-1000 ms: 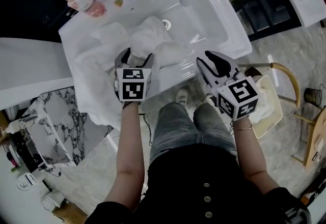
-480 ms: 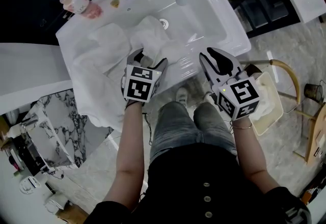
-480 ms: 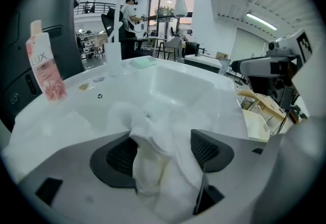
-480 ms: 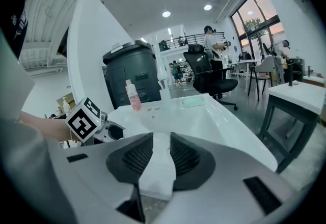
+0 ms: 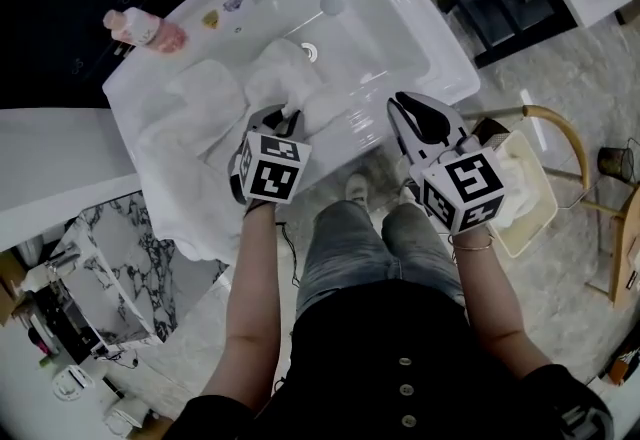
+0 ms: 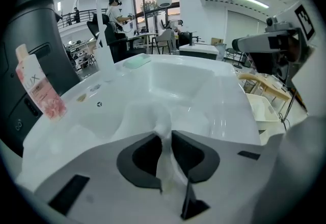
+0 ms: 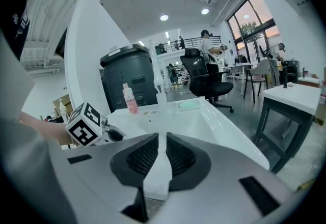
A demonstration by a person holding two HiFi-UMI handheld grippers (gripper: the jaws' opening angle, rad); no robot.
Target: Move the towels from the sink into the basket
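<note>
Two grippers inspected. My left gripper (image 5: 278, 114) is low over the sink, left of frame centre in the head view. Its jaws have just been closing and now pinch a raised fold of white towel (image 6: 163, 122). The left gripper view shows the cloth running up through the narrow gap with both pads against it. The hold is on a thin ridge of cloth, not on the bulk.

My right gripper (image 5: 412, 112) hangs right of centre over the sink's near rim, jaws drawn together with nothing in them.

The held towel lies mid-basin, just below the drain. More crumpled white cloth (image 5: 185, 123) spreads toward the left of the sink (image 5: 445, 53) and drapes over its near edge. Whether that cloth is a separate piece or joined to the held towel cannot be established. The basket (image 5: 543, 211) stands on the floor at the right edge of the frame, beyond my right gripper.

Recommendation:
- Lift straight up and slowly, and confirm the fold does not slip from the pads.
- Watch that the neighbouring cloth does not drag along.
- Clear the rim fully before swinging right.
- Move my right gripper aside, or use it to support the hanging tail.
</note>
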